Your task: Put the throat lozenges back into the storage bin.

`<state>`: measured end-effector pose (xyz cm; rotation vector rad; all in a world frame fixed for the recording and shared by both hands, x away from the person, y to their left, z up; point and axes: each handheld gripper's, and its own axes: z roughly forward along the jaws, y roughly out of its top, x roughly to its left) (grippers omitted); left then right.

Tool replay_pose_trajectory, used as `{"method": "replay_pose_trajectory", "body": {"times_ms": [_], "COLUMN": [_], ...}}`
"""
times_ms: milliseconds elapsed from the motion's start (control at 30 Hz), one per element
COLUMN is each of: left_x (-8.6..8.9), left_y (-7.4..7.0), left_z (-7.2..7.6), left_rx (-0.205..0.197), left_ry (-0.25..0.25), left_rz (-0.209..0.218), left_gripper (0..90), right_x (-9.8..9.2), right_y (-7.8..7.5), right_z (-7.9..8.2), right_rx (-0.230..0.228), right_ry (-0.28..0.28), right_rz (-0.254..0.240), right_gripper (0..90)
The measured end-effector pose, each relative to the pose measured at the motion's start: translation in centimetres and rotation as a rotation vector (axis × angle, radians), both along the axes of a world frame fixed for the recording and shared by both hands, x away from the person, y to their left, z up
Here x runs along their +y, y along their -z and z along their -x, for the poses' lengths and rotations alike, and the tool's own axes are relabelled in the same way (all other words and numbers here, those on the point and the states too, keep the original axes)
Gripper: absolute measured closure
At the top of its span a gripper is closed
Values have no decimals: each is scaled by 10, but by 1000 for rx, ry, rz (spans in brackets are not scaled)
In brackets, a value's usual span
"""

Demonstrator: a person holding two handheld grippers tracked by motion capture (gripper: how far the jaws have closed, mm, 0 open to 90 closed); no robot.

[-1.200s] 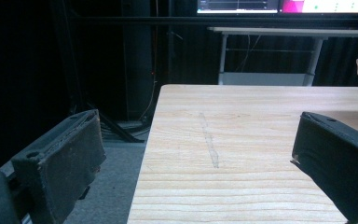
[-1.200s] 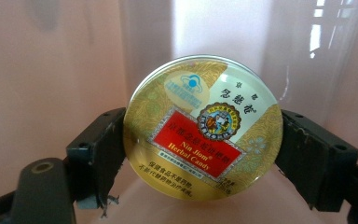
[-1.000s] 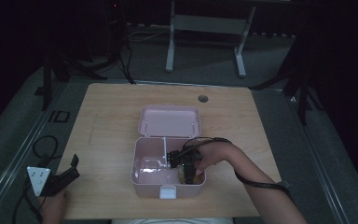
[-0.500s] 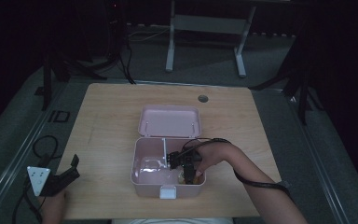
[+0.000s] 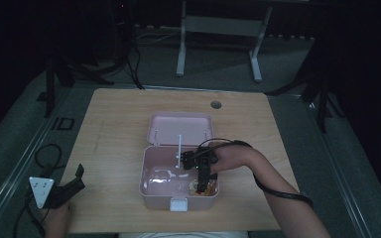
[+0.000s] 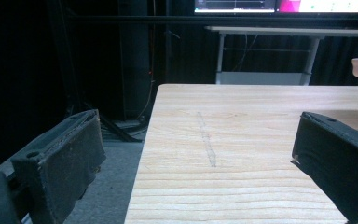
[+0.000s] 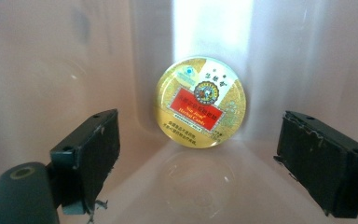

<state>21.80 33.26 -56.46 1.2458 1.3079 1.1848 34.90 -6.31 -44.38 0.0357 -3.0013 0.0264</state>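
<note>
- While the right tool pointed down inside the open pale pink plastic box, its jaws were spread wide and gripped nothing, as the right gripper view showed.
- A round gold tin with a red label stood on edge in a corner of the box, leaning against the wall, just ahead of and between the spread jaws without touching them.
- In the high view the tin lay in the box's near right corner, close to the white front latch.
- The box's lid was folded back flat on the light wooden counter.
- The left tool rested at the counter's near left edge, well apart from the box, jaws spread and empty.
- The left gripper view looked along bare wood past both black pads.
</note>
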Motion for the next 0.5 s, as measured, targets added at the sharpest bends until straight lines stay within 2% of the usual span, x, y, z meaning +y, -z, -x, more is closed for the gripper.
{"method": "replay_pose_trajectory", "body": {"times_ms": [233, 367, 500], "left_x": [0, 0, 0], "left_y": [0, 0, 0], "left_z": [0, 0, 0], "left_rx": [0, 2, 3], "left_ry": [-1, 1, -3], "left_rz": [1, -1, -4], "left_gripper": [25, 24, 25], "right_x": [-14, -30, -49], "right_y": [-33, -54, -67], "right_z": [-3, -3, -6], "right_rx": [-19, -65, -86], "right_ry": [45, 67, 91], "right_rz": [-103, -159, -197], "right_gripper": [126, 126, 127]}}
